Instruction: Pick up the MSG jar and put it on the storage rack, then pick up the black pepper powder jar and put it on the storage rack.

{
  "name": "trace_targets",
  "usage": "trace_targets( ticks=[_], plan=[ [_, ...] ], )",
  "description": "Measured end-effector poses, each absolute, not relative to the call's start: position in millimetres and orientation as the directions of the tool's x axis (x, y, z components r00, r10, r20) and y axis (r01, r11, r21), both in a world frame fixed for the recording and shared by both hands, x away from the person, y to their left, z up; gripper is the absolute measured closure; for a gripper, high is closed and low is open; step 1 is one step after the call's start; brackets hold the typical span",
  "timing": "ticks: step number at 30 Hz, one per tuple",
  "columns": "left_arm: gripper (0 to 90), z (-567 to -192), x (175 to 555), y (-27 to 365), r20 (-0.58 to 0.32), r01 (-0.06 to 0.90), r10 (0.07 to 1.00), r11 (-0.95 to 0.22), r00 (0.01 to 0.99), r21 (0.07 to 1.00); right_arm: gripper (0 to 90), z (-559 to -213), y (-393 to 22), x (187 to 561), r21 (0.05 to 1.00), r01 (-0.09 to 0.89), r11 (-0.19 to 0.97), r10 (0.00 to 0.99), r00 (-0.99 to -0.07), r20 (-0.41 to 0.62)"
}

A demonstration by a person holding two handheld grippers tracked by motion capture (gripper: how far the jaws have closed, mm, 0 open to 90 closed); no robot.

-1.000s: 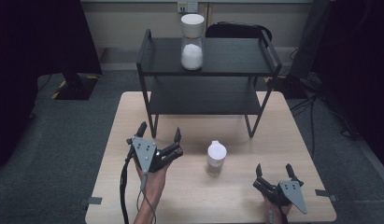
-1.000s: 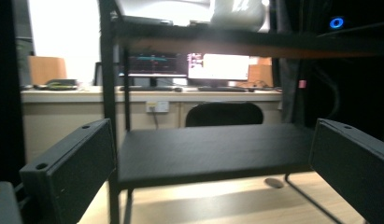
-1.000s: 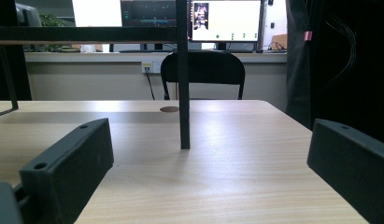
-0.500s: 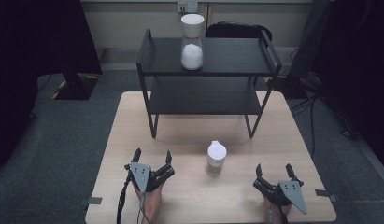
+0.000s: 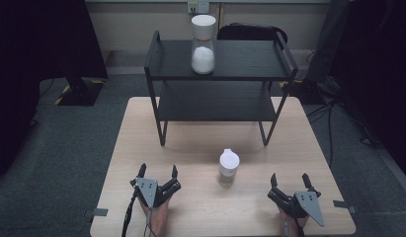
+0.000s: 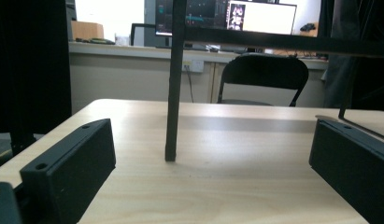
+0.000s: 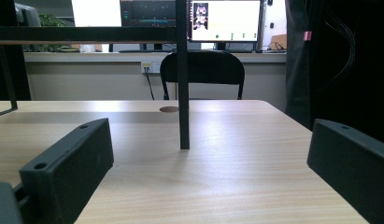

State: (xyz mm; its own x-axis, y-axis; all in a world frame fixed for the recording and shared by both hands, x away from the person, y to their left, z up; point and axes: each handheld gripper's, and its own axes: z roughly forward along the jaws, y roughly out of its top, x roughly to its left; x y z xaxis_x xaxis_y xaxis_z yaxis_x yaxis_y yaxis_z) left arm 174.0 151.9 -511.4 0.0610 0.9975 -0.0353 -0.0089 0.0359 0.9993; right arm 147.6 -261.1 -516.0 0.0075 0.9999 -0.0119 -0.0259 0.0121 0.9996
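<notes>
High view: shelf [image 5: 220, 59] hides the table [image 5: 141, 128] beneath it.

Pale matt wood-grain table [image 5: 205, 207], matt black metal rack [image 5: 220, 74], white plastic-looking bottle [image 5: 228, 167]

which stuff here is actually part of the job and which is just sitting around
Likely part of the job:
- small white-capped bottle on the wooden table, nearest both grippers
- left gripper, open
- right gripper, open

Just lying about:
- black two-tier metal shelf
- tall clear jar of white powder with white lid on its top tier
- black chair behind the table
</notes>
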Motion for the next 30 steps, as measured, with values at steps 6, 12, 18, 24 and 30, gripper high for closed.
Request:
trace_targets(
  ticks=[6,12,18,24,30],
  plan=[
    [0.0,-513.9,173.8,151.3,-0.035,-0.001,0.998,0.035,0.058,0.999,0.0,-516.1,-260.6,147.5,1.0,-0.026,0.012,1.0,0.011,-0.012],
    [0.4,-517.0,171.8,142.4,-0.002,-0.02,1.0,0.002,0.029,1.0,0.0,-516.1,-260.1,147.5,1.0,-0.026,0.012,1.0,0.013,-0.012],
    [0.5,-517.2,171.7,139.9,-0.001,-0.021,1.0,0.001,0.016,1.0,0.0,-516.1,-259.7,147.5,1.0,-0.026,0.011,1.0,0.016,-0.01],
    [0.5,-517.2,171.6,139.1,-0.002,-0.021,1.0,0.002,0.011,1.0,0.0,-516.2,-259.7,147.4,1.0,-0.026,0.011,1.0,0.016,-0.01],
    [0.0,-517.3,171.6,139.1,-0.002,-0.021,1.0,0.002,0.011,1.0,0.0,-516.2,-258.9,147.5,1.0,-0.027,0.012,1.0,0.021,-0.011]
  ],
)
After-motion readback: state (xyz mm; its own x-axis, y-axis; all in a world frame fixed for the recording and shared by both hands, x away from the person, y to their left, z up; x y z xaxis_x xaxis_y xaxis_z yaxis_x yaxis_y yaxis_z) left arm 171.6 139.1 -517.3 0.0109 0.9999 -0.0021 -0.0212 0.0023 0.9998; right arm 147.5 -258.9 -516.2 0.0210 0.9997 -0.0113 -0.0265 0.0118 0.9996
